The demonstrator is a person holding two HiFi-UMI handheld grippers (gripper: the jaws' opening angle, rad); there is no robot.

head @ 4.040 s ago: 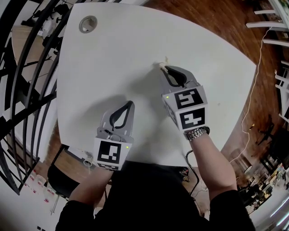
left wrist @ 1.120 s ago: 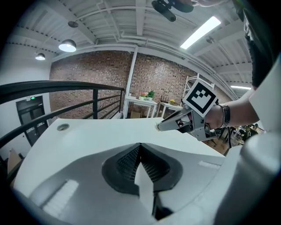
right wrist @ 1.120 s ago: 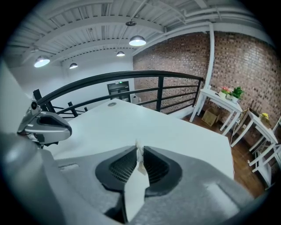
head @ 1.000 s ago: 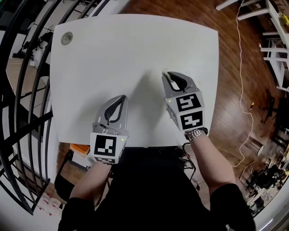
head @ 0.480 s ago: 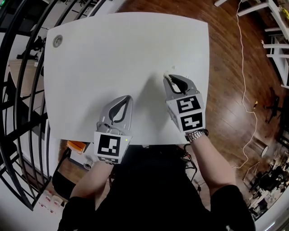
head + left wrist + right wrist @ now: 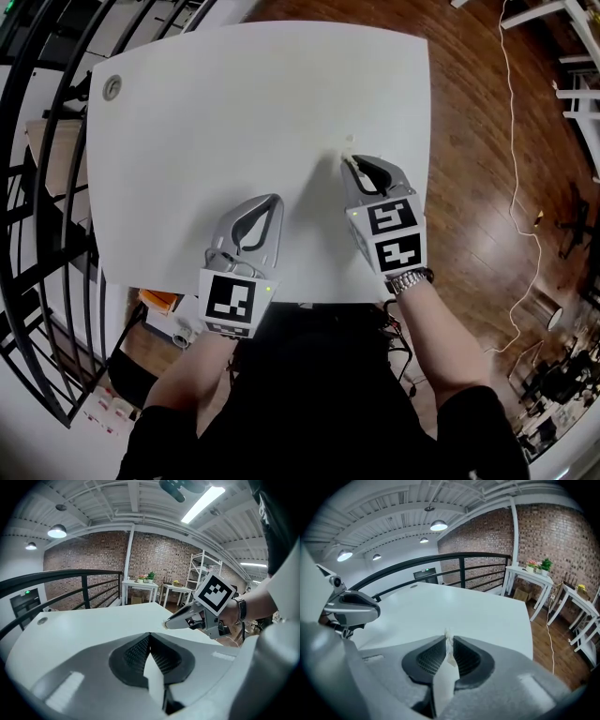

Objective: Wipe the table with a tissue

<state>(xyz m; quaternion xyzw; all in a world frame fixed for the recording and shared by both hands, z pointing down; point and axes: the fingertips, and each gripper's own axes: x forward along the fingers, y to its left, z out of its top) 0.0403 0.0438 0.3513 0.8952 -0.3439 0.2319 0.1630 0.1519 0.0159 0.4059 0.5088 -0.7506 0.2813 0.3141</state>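
Note:
The white table (image 6: 234, 103) fills the head view. My right gripper (image 6: 350, 159) rests low over its near right part, shut on a small scrap of white tissue (image 6: 349, 143) that pokes out past the tips. In the right gripper view the tissue (image 6: 448, 641) sits pinched between the dark pads. My left gripper (image 6: 275, 200) hovers over the near left part of the table, jaws shut with nothing in them; its pads meet in the left gripper view (image 6: 150, 635). That view also shows the right gripper (image 6: 168, 623) ahead to the right.
A round grey grommet (image 6: 112, 87) sits in the table's far left corner. Black railings (image 6: 42, 197) run along the left. Wooden floor with a thin cable (image 6: 514, 112) lies to the right. An orange object (image 6: 161, 301) shows below the near edge.
The head view has drifted, so the table sits further left and looks smaller. The right gripper keeps hold of the tissue. The left gripper's tips have swung slightly right.

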